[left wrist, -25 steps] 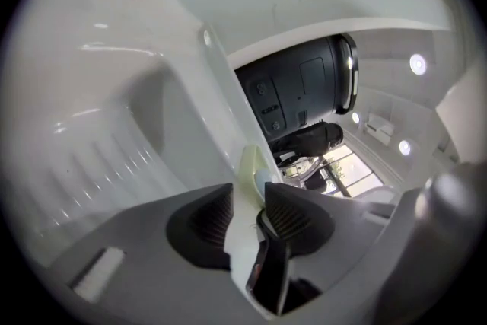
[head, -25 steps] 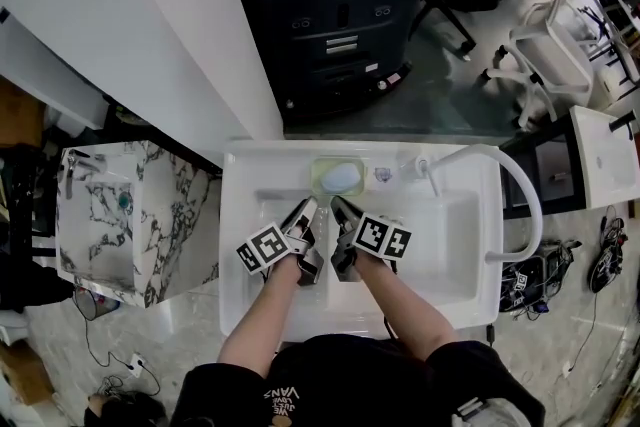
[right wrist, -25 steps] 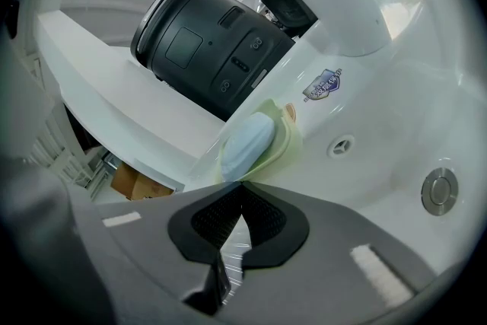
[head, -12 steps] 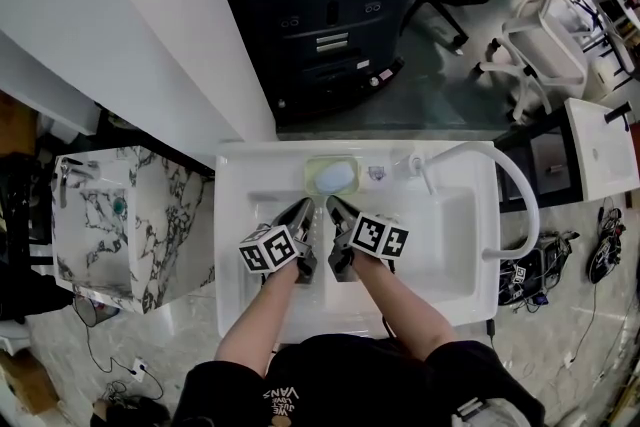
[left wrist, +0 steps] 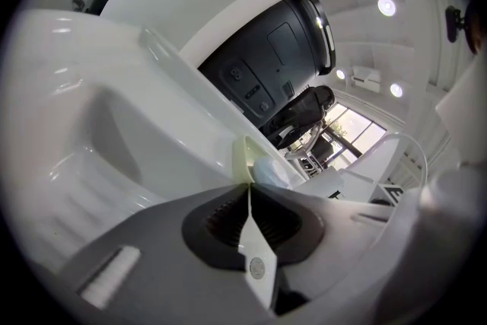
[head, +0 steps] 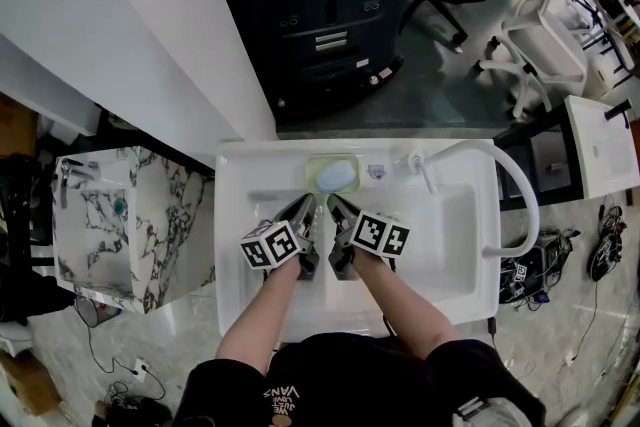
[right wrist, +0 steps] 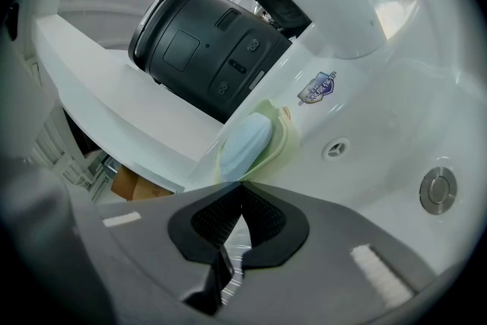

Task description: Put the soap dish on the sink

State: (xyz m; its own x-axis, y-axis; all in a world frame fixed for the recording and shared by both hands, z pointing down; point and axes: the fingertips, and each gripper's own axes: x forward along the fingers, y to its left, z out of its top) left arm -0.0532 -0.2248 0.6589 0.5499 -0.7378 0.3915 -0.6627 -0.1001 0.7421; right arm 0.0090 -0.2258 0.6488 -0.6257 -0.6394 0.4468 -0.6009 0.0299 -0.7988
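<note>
On the back ledge of the sink (head: 230, 255) rests the soap dish (head: 333, 176), flat where it cannot slide. Over the sink's basin, left gripper (head: 306, 204) and right gripper (head: 334, 203) hover, jaws pressed together, holding nothing, so placement looks done.

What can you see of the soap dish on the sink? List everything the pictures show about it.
The soap dish is a shallow, pale green rounded rectangle that looks like translucent plastic. It lies flat on the back ledge of the white sink, left of the faucet base, and holds an oval, pale blue soap. The left gripper and right gripper, fingers closed, point at its near rim. Whether they touch it cannot be told.
</note>
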